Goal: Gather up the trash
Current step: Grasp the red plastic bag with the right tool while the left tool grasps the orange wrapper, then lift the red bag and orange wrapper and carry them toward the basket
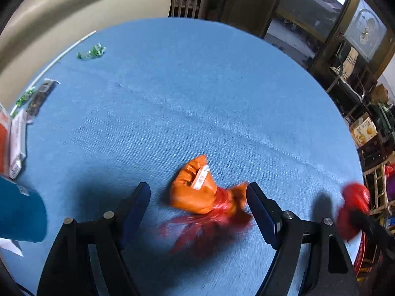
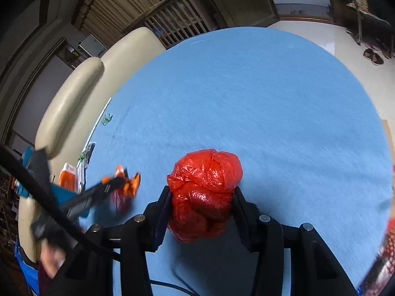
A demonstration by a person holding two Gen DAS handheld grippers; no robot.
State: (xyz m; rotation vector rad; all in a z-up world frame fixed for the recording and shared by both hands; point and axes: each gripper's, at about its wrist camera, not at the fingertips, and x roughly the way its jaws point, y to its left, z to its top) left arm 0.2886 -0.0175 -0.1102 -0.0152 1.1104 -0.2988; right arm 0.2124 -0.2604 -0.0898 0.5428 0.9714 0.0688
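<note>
Gripping a crumpled red plastic bag ball (image 2: 205, 192), the right gripper (image 2: 202, 209) has its jaws drawn in narrow against both sides of the ball, and the plastic bulges out ahead of the fingertips. In the left wrist view this same red ball appears at the far right, blurred, close to the edge of the round surface covered in blue cloth (image 1: 197, 86).

The left gripper (image 1: 197, 197) stands with its jaws at a medium spread. Between them lies an orange plastic packet with a small white label (image 1: 195, 187), tied at one end with a fringe of red plastic strips (image 1: 209, 224). The packet rests on the blue cloth surface nearer the gripper's right finger (image 1: 261, 212); that end is blurred, so contact cannot be told. The left finger (image 1: 138, 204) stands clear of it.

Relative to the orange packet, further litter lies well apart at the far left edge of the surface:
- a crumpled green foil wrapper (image 1: 91, 52);
- a thin white stick (image 1: 66, 50) along the rim, just beside the green wrapper;
- a dark flat wrapper (image 1: 40, 97);
- a white flat packet (image 1: 17, 143), nearer the camera than the dark wrapper.

A cream upholstered sofa (image 1: 61, 19) stands beyond that edge. A teal object (image 1: 19, 214) fills the lower left of the left wrist view; its kind cannot be told.
</note>
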